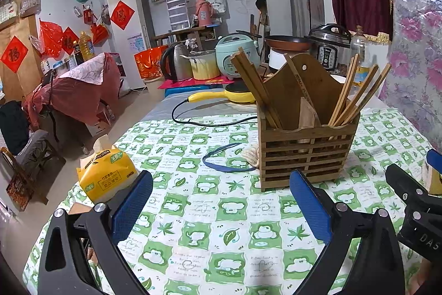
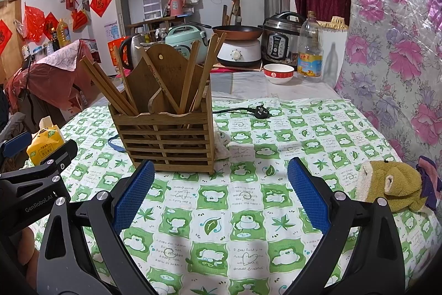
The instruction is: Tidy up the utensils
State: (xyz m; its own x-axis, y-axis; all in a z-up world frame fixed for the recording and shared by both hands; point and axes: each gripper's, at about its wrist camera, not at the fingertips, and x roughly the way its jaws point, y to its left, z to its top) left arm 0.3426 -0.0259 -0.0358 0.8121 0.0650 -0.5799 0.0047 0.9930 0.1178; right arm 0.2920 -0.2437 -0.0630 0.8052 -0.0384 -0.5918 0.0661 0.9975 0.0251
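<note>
A slatted wooden utensil holder stands on the green-and-white tablecloth; it also shows in the right wrist view. Several wooden chopsticks lean out of its left compartment and more chopsticks out of its right one. A wooden spatula stands inside. My left gripper is open and empty, just in front of the holder. My right gripper is open and empty, in front of and right of the holder.
A yellow tissue pack sits at the table's left edge. A blue band and a black cable lie behind. A plug, bowl, oil bottle and plush toy are to the right. Cookers stand at the back.
</note>
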